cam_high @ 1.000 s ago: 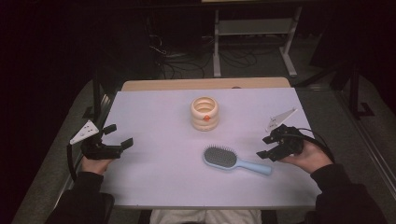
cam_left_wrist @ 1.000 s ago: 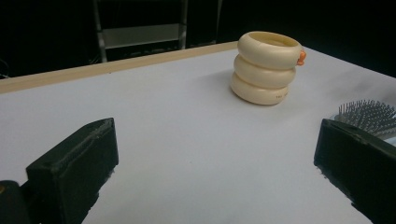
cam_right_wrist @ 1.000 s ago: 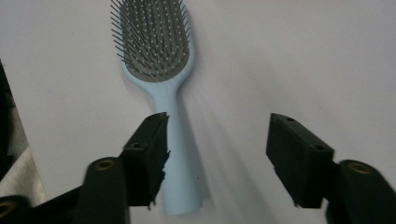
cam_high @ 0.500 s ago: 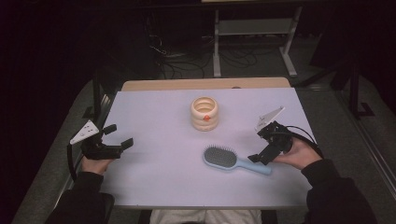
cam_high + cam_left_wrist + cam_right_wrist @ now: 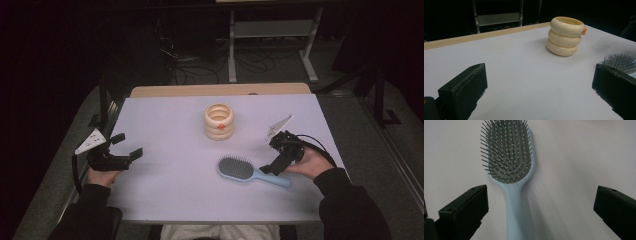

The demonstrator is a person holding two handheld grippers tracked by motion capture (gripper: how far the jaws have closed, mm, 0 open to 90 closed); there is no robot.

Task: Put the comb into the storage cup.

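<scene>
Clearly, the right tongs [image 5: 541, 212] are held wide open and empty over the handle of the hairbrush [image 5: 511, 167], whose long axis is seen running between the jaws. The left tongs [image 5: 122, 152], also open and empty, are kept well apart across the surface [image 5: 165, 125].

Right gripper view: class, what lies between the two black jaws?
The hairbrush lies there bristles up, its light blue handle running down between the open jaws of the right gripper, nearer the left jaw and touching neither.

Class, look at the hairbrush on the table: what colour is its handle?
Light blue. The hairbrush handle shows best in the right gripper view, running down between the open jaws.
</scene>
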